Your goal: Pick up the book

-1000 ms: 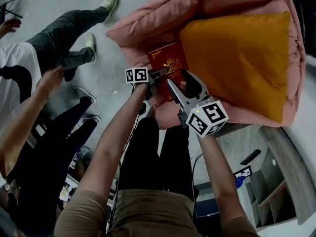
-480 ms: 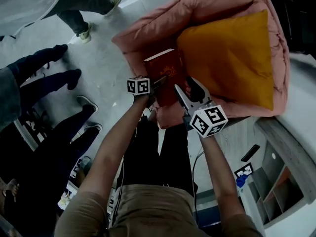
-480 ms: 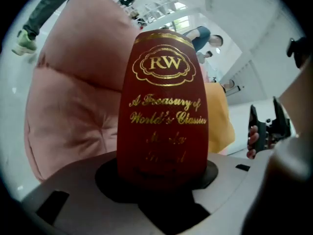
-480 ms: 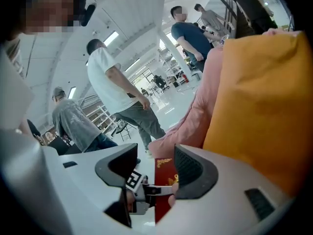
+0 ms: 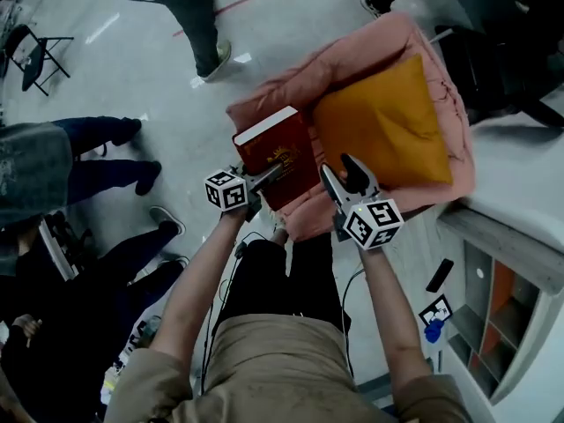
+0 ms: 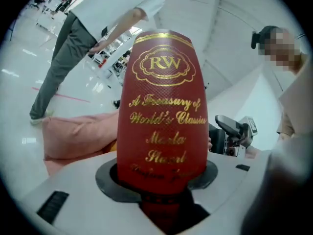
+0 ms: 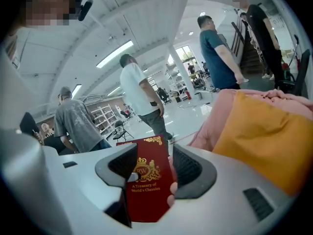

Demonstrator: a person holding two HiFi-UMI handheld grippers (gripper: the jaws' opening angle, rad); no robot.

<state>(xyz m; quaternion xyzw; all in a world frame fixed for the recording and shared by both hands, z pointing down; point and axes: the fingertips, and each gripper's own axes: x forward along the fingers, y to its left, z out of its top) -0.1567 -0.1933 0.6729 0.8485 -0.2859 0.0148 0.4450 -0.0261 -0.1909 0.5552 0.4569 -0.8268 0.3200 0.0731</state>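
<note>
A dark red hardback book (image 5: 273, 148) with gold lettering hangs in the air over the front edge of a pink cushioned seat (image 5: 388, 42). My left gripper (image 5: 267, 174) is shut on its lower end; its jaws have just been closing with the book between them. In the left gripper view the book's cover (image 6: 164, 111) fills the gap at the left gripper (image 6: 159, 182). My right gripper (image 5: 339, 167) stands open just right of the book. In the right gripper view the book (image 7: 146, 190) shows beyond the open right gripper (image 7: 154, 168), untouched by the pads.
An orange pillow (image 5: 379, 126) lies on the pink seat. Several people stand around on the grey floor (image 5: 159, 77). A folding chair (image 5: 40, 55) is at the far left. A white ledge and shelving (image 5: 511, 271) run along the right.
Both grippers have risen. The book has come up off the pink seat in the left gripper, which rolled as it rose. The right gripper stayed open beside it.
</note>
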